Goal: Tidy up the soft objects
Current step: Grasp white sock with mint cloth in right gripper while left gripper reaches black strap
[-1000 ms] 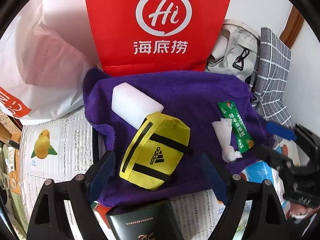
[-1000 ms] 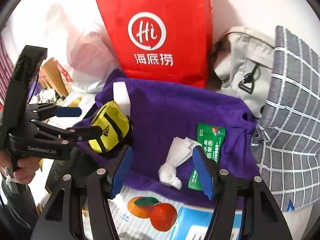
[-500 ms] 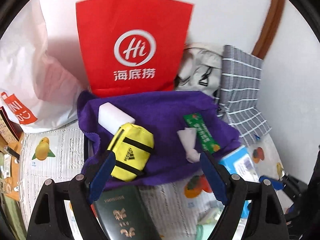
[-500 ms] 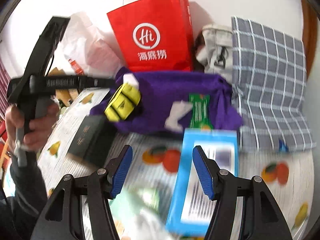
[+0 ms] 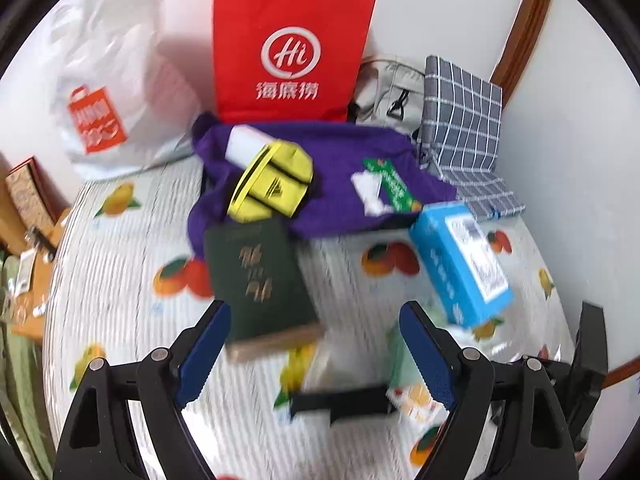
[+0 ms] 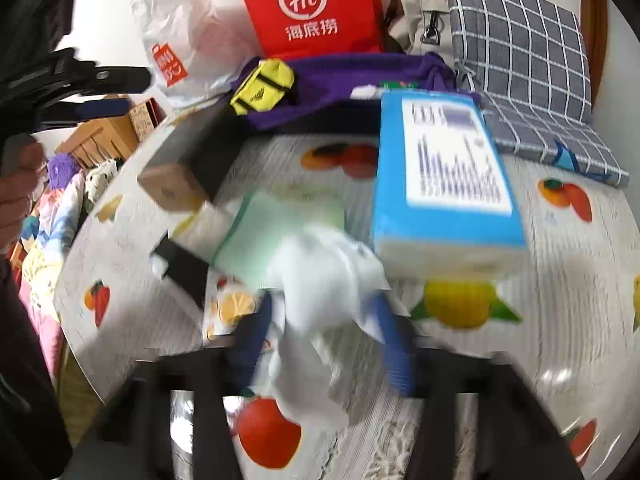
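As seen from both wrist views, largest of all: the counter (image 5: 120, 280), covered with a fruit-print cloth. At its far edge, against the wall, a red paper bag (image 5: 288, 52) upright, with a white plastic bag (image 5: 112, 80) on the left of it and a beige bag (image 5: 388, 88) and a grey checked cloth (image 5: 464, 112) on the right. In front of the red bag, a purple towel (image 5: 348, 148) spread out on the counter. Just beside the near right corner of the towel, a blue box (image 5: 460, 264) lying flat. At the near left edge, a dark green book (image 5: 260, 276), its far end overlapping the towel. On the towel itself, toward the left, a yellow pouch (image 5: 272, 184) leaning against a white block (image 5: 244, 144); toward the right, a green packet (image 5: 396, 188) with a small white tissue (image 5: 368, 192) touching it. Closer to the cameras, a pale green packet (image 6: 280, 232) flat on the counter, near the blue box.

Left hand-held gripper (image 5: 314, 312): jaws standing wide, holding nothing, over the near end of the dark green book. Right hand-held gripper (image 6: 322, 308): closed narrow on a crumpled tissue (image 6: 324, 280), pinched between the blue pads, near the pale green packet and well apart from the purple towel. Rather blurred here, so impossible to tell whether touching the counter or not.
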Demonstrator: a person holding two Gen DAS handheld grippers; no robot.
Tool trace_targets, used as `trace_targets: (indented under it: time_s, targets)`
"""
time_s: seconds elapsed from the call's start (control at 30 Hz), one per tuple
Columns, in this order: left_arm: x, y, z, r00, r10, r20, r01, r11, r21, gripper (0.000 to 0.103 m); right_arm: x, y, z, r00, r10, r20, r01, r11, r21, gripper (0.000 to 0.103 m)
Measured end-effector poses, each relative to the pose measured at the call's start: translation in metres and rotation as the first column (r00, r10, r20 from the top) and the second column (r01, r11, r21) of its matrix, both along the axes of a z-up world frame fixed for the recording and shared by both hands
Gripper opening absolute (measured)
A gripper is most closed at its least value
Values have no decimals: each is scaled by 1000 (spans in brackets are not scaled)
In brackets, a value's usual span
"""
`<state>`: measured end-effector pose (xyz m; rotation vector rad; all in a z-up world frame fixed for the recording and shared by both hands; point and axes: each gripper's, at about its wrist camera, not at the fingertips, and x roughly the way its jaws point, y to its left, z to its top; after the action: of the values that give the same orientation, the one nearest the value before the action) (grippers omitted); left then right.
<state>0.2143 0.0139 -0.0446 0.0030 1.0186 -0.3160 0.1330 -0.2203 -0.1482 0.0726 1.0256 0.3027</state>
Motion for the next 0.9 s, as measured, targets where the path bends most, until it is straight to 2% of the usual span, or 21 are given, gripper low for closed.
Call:
trace_targets:
  time_s: [0.13,0.33,0.43,0.53,0.73,0.9]
  targets:
    - [-26,8,-8,1000,16,-5,-16,1000,10,85,-21,-2,16,997,0,79,0,1000,-1,12]
    - [-54,11,-22,999,42,-32,-41,999,30,85,-46,-18,58,979,-55,197,40,996,77,12]
    - [-66,11,-30,998,47,-36,-45,998,43,85,-56,-24,66,972,-83,219,69,995,69,12]
    - [-73,13,-39,997,57,-44,-55,998,34,85,-66,-36,62,973,-116,199,107,993,59,12]
    - [-67,9,-58,993,82,-80,-81,997,15,85,-67,-54,27,978,-175,110,173,985,30,12]
    - [-54,-3,-67,996,53,-75,-56,998,-29,85,-64,-60,6,980,-183,82,183,983,-1,13]
